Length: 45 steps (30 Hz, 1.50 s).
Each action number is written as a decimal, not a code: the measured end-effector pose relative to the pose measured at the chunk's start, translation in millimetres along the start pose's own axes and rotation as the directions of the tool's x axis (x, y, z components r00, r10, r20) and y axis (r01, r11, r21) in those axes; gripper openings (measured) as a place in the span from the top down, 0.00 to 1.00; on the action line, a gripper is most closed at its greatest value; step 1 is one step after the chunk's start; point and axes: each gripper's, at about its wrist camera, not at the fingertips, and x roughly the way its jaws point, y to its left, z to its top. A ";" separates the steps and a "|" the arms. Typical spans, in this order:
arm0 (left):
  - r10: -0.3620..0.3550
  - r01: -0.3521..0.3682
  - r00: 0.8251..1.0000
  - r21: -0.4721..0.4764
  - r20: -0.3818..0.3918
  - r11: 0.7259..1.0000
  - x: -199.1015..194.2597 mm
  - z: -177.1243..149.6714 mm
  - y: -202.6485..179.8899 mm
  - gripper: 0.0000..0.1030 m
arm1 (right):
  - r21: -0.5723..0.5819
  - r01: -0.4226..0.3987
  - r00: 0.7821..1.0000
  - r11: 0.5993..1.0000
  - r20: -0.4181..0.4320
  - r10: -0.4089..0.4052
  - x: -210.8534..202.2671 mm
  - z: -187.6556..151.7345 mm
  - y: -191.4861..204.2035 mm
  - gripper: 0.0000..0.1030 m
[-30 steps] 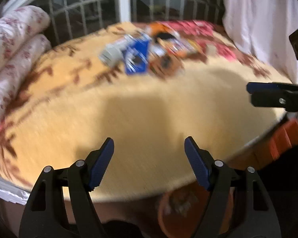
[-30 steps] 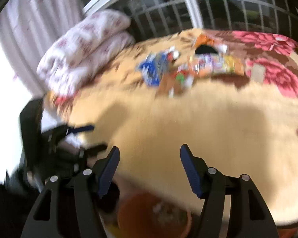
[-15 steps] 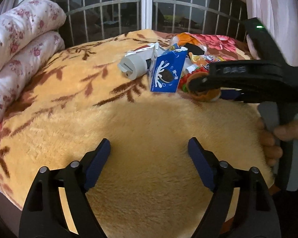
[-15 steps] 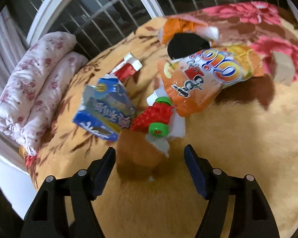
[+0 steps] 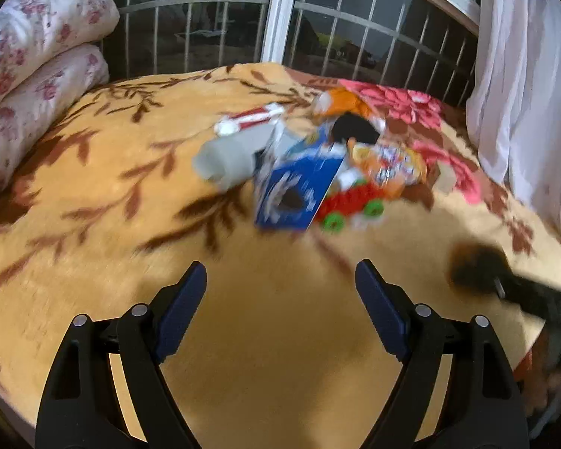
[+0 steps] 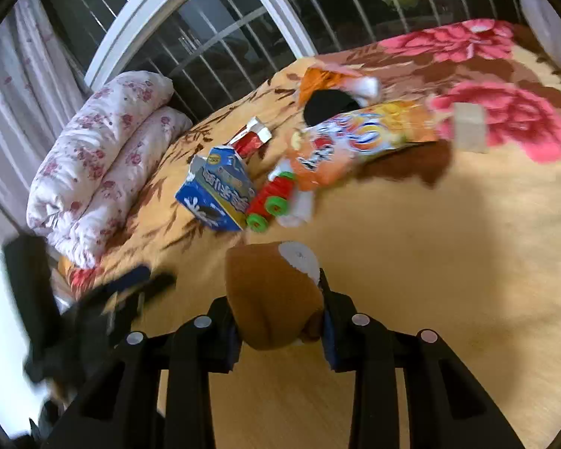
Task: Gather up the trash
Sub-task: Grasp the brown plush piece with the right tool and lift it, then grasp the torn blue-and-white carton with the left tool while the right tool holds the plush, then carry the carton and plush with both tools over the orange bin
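Observation:
A trash pile lies on the yellow flowered blanket (image 5: 131,194): a blue milk carton (image 5: 295,191) (image 6: 220,194), a grey tube (image 5: 228,161), a red bottle with green caps (image 5: 351,205) (image 6: 273,202), an orange snack bag (image 5: 389,168) (image 6: 355,142) and a red-white box (image 6: 250,140). My right gripper (image 6: 276,310) has a brown crumpled packet (image 6: 269,292) between its jaws, which are closing, with the pads pressing on it. It hangs lifted, short of the pile. The left gripper (image 5: 280,265) stands open over bare blanket with nothing between its fingers, well short of the pile.
A folded floral quilt (image 5: 30,75) (image 6: 104,157) lies at the blanket's left end. A barred window (image 5: 280,11) runs behind the bed, and a white curtain (image 5: 523,75) hangs at the right. The blanket's near edge drops off just below both grippers.
The right gripper has closed on the brown packet and drawn it back from the pile toward the near edge. The left gripper has shifted sideways, and its view is now blurred.

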 end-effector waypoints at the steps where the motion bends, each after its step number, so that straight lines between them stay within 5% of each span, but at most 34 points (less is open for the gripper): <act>1: -0.001 0.001 1.000 -0.006 -0.001 1.000 4.7 4.9 -3.2 0.23 | -0.007 0.009 1.000 1.000 0.007 -0.009 -6.8 -3.7 -3.3 0.68; 11: 0.102 -0.102 0.993 -0.005 -0.066 0.995 70.8 44.3 -17.3 0.23 | -0.089 0.062 0.993 0.994 0.105 -0.052 -34.3 -27.3 -19.8 0.68; 12: 0.092 -0.094 0.993 -0.018 -0.078 0.995 76.8 45.7 -14.2 0.27 | -0.097 0.060 0.993 0.994 0.106 -0.049 -33.0 -28.1 -19.7 0.68; 13: 0.076 -0.079 0.993 -0.029 -0.096 0.996 82.1 45.4 -11.4 0.48 | -0.100 0.059 0.994 0.993 0.102 -0.048 -30.7 -29.4 -20.1 0.68; 17: 0.046 -0.051 0.995 -0.064 -0.083 0.997 80.1 40.9 -4.0 0.53 | -0.093 0.066 0.995 0.993 0.081 -0.059 -20.0 -33.3 -24.5 0.68; 26: -0.031 0.033 0.997 -0.032 0.069 0.999 0.0 29.3 -12.7 0.53 | -0.127 0.036 0.995 0.991 0.101 -0.023 -28.0 -41.1 -21.1 0.68; 33: -0.138 0.112 0.985 0.216 0.108 0.970 -99.8 -35.9 -38.6 0.53 | -0.228 -0.024 0.998 0.973 0.055 0.038 -54.6 -77.9 1.5 0.68; 36: -0.163 0.140 0.986 0.330 0.043 0.934 -115.3 -80.7 -45.2 0.53 | -0.283 -0.033 0.999 0.959 -0.029 0.026 -67.4 -109.9 14.1 0.67; 39: -0.181 0.217 0.975 0.380 -0.127 0.899 -98.7 -124.5 -46.4 0.53 | -0.343 -0.049 0.986 0.938 -0.166 -0.009 -63.4 -139.4 19.0 0.67; 43: -0.111 0.251 0.946 0.475 -0.303 0.844 -58.8 -183.6 -57.6 0.53 | -0.406 -0.060 0.923 0.912 -0.370 -0.104 -28.0 -176.9 13.8 0.67; 45: -0.066 0.258 0.921 0.474 -0.384 0.842 -32.0 -205.3 -58.1 0.53 | -0.435 -0.059 0.886 0.898 -0.437 -0.153 -5.1 -192.7 9.9 0.67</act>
